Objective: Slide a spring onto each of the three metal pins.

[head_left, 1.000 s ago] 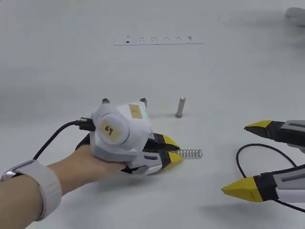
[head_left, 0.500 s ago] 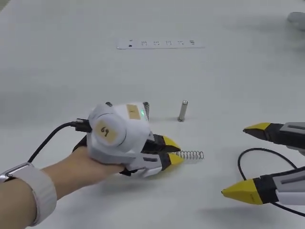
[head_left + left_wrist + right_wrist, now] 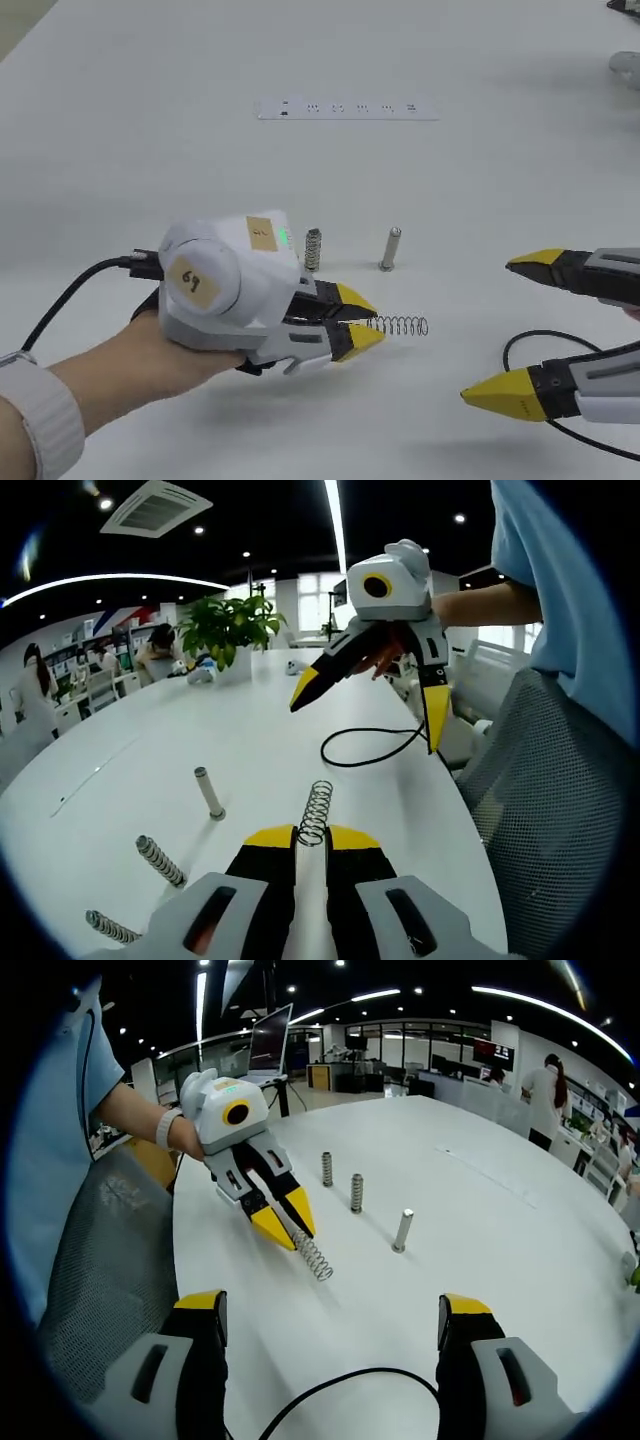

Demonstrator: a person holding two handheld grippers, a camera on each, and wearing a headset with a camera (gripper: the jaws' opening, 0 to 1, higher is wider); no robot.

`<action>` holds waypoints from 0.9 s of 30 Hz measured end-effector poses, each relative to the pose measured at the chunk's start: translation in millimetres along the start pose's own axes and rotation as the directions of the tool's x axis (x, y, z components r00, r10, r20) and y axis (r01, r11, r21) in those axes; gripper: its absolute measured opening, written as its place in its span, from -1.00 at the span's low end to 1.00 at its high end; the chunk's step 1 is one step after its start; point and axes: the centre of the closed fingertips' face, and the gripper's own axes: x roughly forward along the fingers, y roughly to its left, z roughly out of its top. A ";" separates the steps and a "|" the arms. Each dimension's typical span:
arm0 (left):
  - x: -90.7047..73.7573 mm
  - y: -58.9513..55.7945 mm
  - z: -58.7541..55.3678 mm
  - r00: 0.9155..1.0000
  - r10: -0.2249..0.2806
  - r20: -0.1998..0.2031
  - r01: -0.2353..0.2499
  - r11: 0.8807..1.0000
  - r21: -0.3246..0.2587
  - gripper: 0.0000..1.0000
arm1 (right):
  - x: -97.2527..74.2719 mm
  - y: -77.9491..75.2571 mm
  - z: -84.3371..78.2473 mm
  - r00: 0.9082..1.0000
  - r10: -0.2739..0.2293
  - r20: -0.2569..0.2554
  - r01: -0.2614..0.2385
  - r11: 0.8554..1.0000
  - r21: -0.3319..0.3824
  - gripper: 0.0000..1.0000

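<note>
My left gripper lies low over the table, shut on one end of a loose spring that sticks out to the right. In the left gripper view the spring rises from between the shut jaws. Behind it stand a bare metal pin and a pin wearing a spring. The right gripper view shows two sprung pins and the bare pin. My right gripper waits open at the right, nothing between its jaws.
A white power strip lies flat at the back of the table. A black cable loops on the table by the right gripper. A potted plant stands at the far end. A mesh chair is beside the table.
The head camera has tilted, so the scene sits lower. The left gripper's body has drawn slightly left, uncovering a sprung pin. It still holds the spring; the right gripper stays open.
</note>
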 end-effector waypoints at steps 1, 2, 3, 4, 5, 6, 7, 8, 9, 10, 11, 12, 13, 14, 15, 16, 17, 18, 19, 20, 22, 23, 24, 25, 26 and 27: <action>-2.7 -0.8 2.0 1.000 0.006 0.005 -0.006 1.000 0.010 -0.94 | -0.2 1.1 1.7 1.000 0.003 0.003 -0.003 1.000 -0.004 0.66; -4.9 -1.7 3.2 1.000 0.008 0.008 -0.008 1.000 0.010 -0.94 | -0.4 2.8 3.9 1.000 0.007 0.005 -0.007 1.000 -0.011 0.63; -6.7 -2.2 4.1 1.000 0.011 0.011 -0.011 1.000 0.008 -0.94 | -0.3 3.6 5.0 1.000 0.009 0.004 -0.009 1.000 -0.013 0.61; -9.6 -3.3 5.0 1.000 0.018 0.015 -0.018 1.000 0.013 -0.94 | -0.1 4.9 6.9 1.000 0.013 0.002 -0.013 1.000 -0.010 0.58; -11.7 -4.0 5.6 1.000 0.021 0.018 -0.021 1.000 0.011 -0.94 | -0.1 6.7 8.4 1.000 0.021 0.003 -0.021 1.000 -0.008 0.53; -15.1 -5.0 6.4 0.999 0.027 0.023 -0.027 1.000 0.007 -0.94 | 0.3 8.4 11.0 1.000 0.025 0.006 -0.025 1.000 -0.017 0.48; -17.5 -5.4 6.5 0.999 0.034 0.026 -0.034 0.999 0.008 -0.94 | 1.0 9.2 12.9 1.000 0.026 0.007 -0.026 0.999 -0.021 0.44; -19.7 -6.3 6.0 0.999 0.036 0.026 -0.036 0.999 0.006 -0.94 | 1.8 9.9 14.4 1.000 0.029 0.007 -0.029 0.999 -0.022 0.44; -23.4 -7.2 4.4 0.999 0.046 0.025 -0.046 0.999 0.005 -0.94 | 3.1 12.3 16.8 0.999 0.040 0.009 -0.040 0.999 -0.027 0.44; -26.2 -7.5 3.8 0.998 0.054 0.027 -0.054 0.999 0.004 -0.94 | 4.2 13.6 18.6 0.999 0.043 0.011 -0.043 0.999 -0.034 0.44; -30.4 -8.5 3.3 0.998 0.062 0.033 -0.061 0.998 -0.010 -0.94 | 5.9 16.5 20.7 0.999 0.054 0.008 -0.053 0.998 -0.043 0.43; -33.3 -9.3 2.4 0.997 0.067 0.032 -0.066 0.998 -0.012 -0.94 | 6.6 17.5 21.4 0.998 0.058 0.008 -0.057 0.997 -0.046 0.41; -35.9 -9.6 1.9 0.997 0.074 0.033 -0.074 0.997 -0.014 -0.94 | 8.8 20.3 23.7 0.998 0.068 0.007 -0.067 0.996 -0.054 0.41; -38.8 -10.0 1.6 0.996 0.080 0.035 -0.079 0.997 -0.018 -0.94 | 10.4 22.3 25.0 0.997 0.076 0.005 -0.075 0.995 -0.058 0.41; -43.1 -10.9 1.8 0.995 0.088 0.039 -0.087 0.996 -0.027 -0.94 | 12.7 25.2 27.4 0.996 0.086 0.004 -0.086 0.994 -0.066 0.41; -45.9 -11.3 2.1 0.995 0.094 0.043 -0.093 0.995 -0.030 -0.94 | 14.3 27.0 29.2 0.996 0.092 0.004 -0.092 0.993 -0.073 0.41; -50.0 -12.3 2.3 0.994 0.101 0.046 -0.100 0.994 -0.034 -0.94 | 16.4 29.3 31.7 0.995 0.100 0.001 -0.100 0.991 -0.084 0.41; -52.6 -13.0 2.4 0.993 0.105 0.047 -0.104 0.994 -0.037 -0.94 | 17.7 31.3 33.7 0.994 0.109 0.002 -0.108 0.990 -0.089 0.40; -55.8 -13.9 2.5 0.993 0.111 0.049 -0.110 0.993 -0.035 -0.94 | 19.5 33.9 36.3 0.993 0.120 0.001 -0.120 0.988 -0.094 0.39; -58.0 -14.2 2.4 0.992 0.116 0.050 -0.114 0.993 -0.036 -0.94 | 20.8 35.5 38.4 0.992 0.128 0.003 -0.127 0.987 -0.100 0.37; -63.0 -14.7 2.4 0.990 0.127 0.055 -0.125 0.991 -0.045 -0.94 | 23.2 39.4 42.4 0.989 0.146 0.000 -0.145 0.983 -0.110 0.34; -64.6 -15.0 2.1 0.990 0.130 0.054 -0.128 0.991 -0.047 -0.94 | 24.3 40.3 44.0 0.989 0.149 0.001 -0.148 0.982 -0.118 0.34; -67.2 -15.5 2.7 0.989 0.135 0.058 -0.132 0.990 -0.052 -0.94 | 25.6 41.6 45.5 0.988 0.156 -0.001 -0.155 0.980 -0.122 0.34; -68.3 -16.1 3.0 0.989 0.136 0.061 -0.132 0.990 -0.057 -0.94 | 26.2 42.7 46.1 0.987 0.163 -0.004 -0.162 0.979 -0.125 0.32; -70.0 -16.8 3.4 0.988 0.138 0.066 -0.134 0.989 -0.065 -0.94 | 26.9 44.1 48.3 0.985 0.171 0.000 -0.169 0.977 -0.132 0.30; -70.9 -17.3 3.8 0.988 0.139 0.069 -0.134 0.989 -0.068 -0.94 | 27.4 45.3 50.0 0.984 0.177 0.003 -0.175 0.976 -0.132 0.28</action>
